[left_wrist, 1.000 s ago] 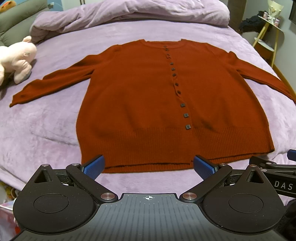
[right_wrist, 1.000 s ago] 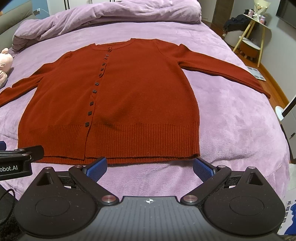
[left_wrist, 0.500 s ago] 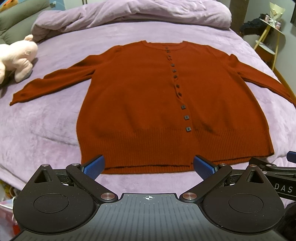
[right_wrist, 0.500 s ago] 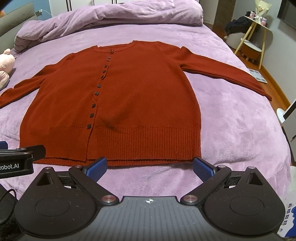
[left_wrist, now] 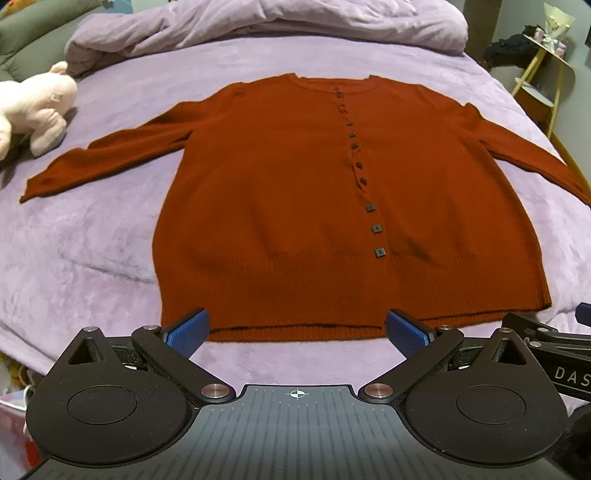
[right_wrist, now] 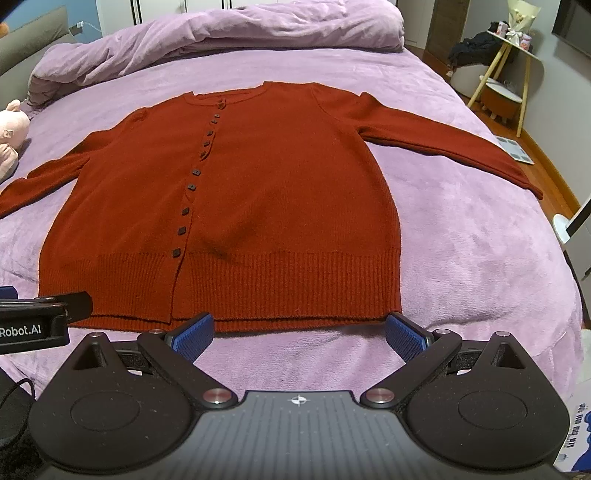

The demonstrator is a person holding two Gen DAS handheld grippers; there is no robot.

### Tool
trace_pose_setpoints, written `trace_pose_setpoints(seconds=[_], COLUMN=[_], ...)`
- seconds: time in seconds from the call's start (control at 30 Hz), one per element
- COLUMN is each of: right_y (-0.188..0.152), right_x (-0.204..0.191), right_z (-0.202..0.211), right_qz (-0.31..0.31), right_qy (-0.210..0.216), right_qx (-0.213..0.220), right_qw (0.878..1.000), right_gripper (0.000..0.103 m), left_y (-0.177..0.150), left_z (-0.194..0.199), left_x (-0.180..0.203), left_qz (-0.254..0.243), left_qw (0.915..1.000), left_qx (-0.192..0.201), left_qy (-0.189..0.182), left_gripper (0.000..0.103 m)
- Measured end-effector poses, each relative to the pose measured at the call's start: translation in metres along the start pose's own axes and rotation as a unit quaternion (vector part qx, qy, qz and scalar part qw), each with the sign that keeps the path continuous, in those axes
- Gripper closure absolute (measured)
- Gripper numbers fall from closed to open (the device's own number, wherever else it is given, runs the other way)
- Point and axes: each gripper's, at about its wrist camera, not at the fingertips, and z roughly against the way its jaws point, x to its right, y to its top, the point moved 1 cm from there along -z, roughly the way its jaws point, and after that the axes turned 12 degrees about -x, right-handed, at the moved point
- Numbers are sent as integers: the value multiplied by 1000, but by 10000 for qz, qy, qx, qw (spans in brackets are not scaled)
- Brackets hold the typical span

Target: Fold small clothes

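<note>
A rust-red buttoned cardigan (left_wrist: 277,206) lies flat and face up on the purple bed, sleeves spread to both sides; it also shows in the right wrist view (right_wrist: 280,206). My left gripper (left_wrist: 297,332) is open and empty, hovering just before the cardigan's hem. My right gripper (right_wrist: 297,332) is open and empty, also just before the hem, further right. Each gripper's edge shows in the other's view.
A pink plush toy (left_wrist: 33,110) lies at the bed's left. A bunched purple duvet (left_wrist: 258,26) lies across the head of the bed. A yellow-legged side table (right_wrist: 513,74) stands off the bed's right side. The purple bed cover (right_wrist: 461,229) surrounds the cardigan.
Both views have shifted slightly; the cardigan sits a little lower and further from the cameras. Both grippers stay open. The cardigan has not moved.
</note>
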Motion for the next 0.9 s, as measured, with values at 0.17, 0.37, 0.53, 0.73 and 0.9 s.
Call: trace_pose_setpoints(seconds=[0.17,0.37,0.53,0.73,0.9], right_y=[-1,-2,-2,-2,0], right_x=[2,3,5,8,10], right_z=[-1,-2,-3,-6,-11], right_qz=[-23,-23,-38,-53,-72], right_qy=[66,144,180,394,494], right_qx=[11,32,57,85,116], right_qw=[10000,9999,9998,9992,9987], right_gripper=[4,4,4,4,4], left_y=[-1,1,2,4,5], left_z=[-2,-4,-8,-16,-26], left_x=[0,2,2,3,4], left_qz=[18,4,6,-3,15], left_qw=[10000,10000,9999,9998,9994], left_qx=[-29,-59,-124,-206,-354], left_qy=[-13,24,37,62,54], left_gripper=[0,0,0,0,0])
